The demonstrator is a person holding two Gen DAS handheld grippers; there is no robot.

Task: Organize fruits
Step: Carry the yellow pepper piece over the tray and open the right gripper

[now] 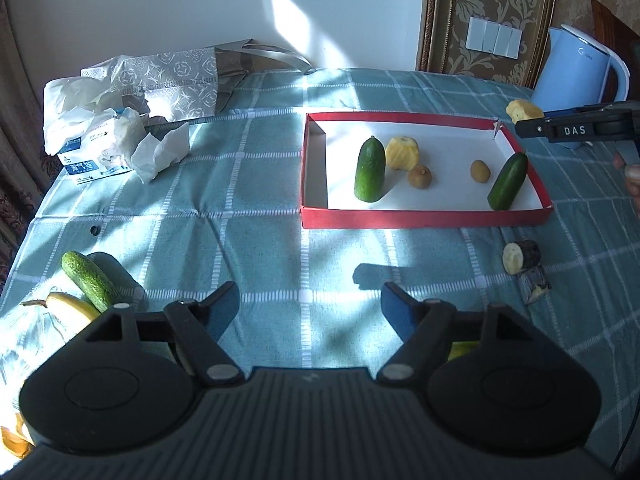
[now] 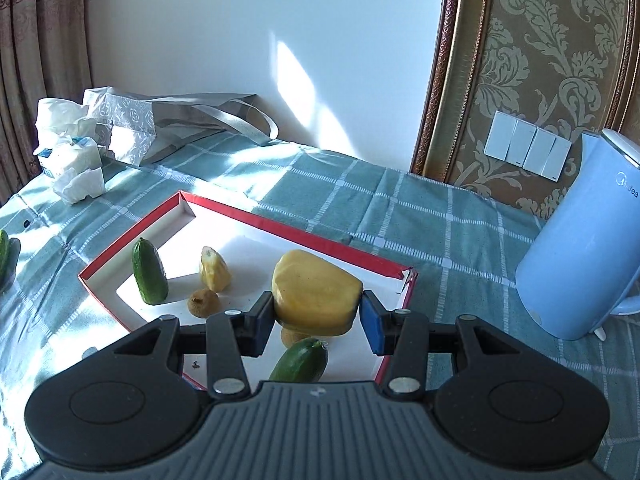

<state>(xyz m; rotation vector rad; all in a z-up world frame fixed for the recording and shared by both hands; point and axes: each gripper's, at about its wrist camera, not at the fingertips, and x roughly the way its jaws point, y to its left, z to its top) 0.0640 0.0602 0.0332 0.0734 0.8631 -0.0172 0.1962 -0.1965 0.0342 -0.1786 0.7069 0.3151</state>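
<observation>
A red-rimmed white tray [image 1: 420,218] [image 2: 304,236] holds two cucumbers [image 1: 370,170] [image 1: 508,182], a yellow peeled fruit piece [image 1: 403,153] and two kiwis [image 1: 419,176] [image 1: 480,171]. My right gripper [image 2: 318,320] is shut on a yellow peeled fruit chunk [image 2: 316,294], held above the tray's right part; it shows at the right in the left wrist view [image 1: 524,111]. My left gripper [image 1: 310,312] is open and empty over the cloth in front of the tray. A cucumber [image 1: 90,280] and a banana [image 1: 72,306] lie at the left.
Two cut fruit pieces with dark skin [image 1: 522,258] [image 1: 534,284] lie right of the tray's front. A blue kettle [image 1: 578,68] [image 2: 584,248] stands at the back right. Tissues and a pack [image 1: 104,140] and a grey bag [image 1: 172,80] sit at the back left.
</observation>
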